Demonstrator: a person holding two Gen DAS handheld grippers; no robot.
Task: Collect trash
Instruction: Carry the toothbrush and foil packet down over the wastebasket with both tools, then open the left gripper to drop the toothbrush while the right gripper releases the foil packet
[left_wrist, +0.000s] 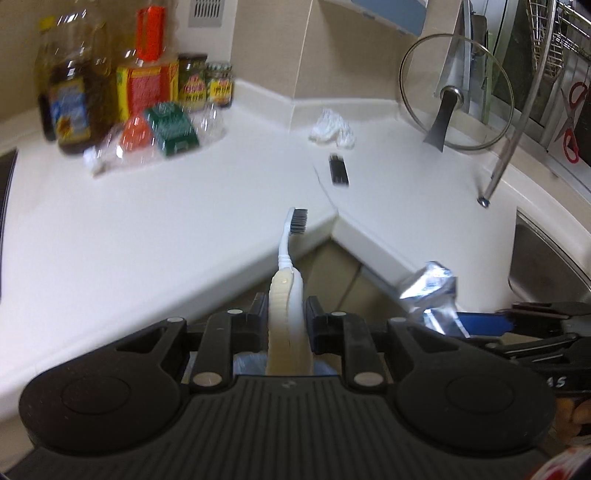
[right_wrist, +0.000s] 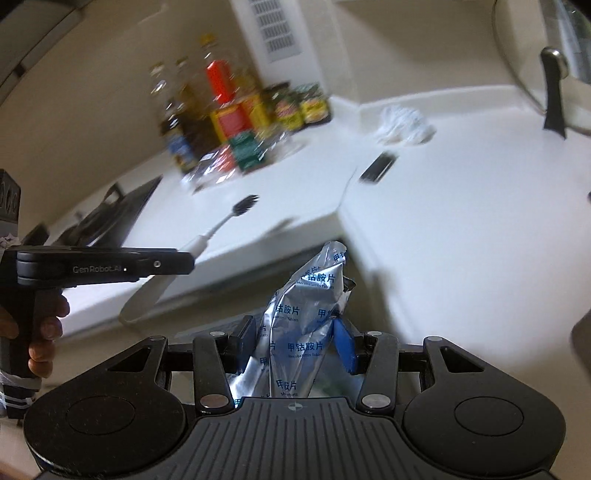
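My left gripper (left_wrist: 286, 314) is shut on a white toothbrush (left_wrist: 290, 258) with dark bristles that points forward over the counter's inner corner. In the right wrist view that toothbrush (right_wrist: 221, 225) sticks out of the left gripper (right_wrist: 184, 258) at the left, held by a hand. My right gripper (right_wrist: 295, 339) is shut on a crumpled silver foil packet (right_wrist: 306, 306) printed with blue text; the same packet (left_wrist: 430, 291) shows at the right of the left wrist view. A crumpled white tissue (left_wrist: 332, 129) and a small black stick (left_wrist: 338, 169) lie on the white counter (left_wrist: 147, 221).
Bottles, jars and boxes (left_wrist: 122, 96) crowd the back left of the counter beside clear plastic wrapping (left_wrist: 110, 151). A glass pot lid (left_wrist: 456, 92) leans at the back right. A steel sink (left_wrist: 546, 266) lies at the right, a dark hob (right_wrist: 122, 206) at the left.
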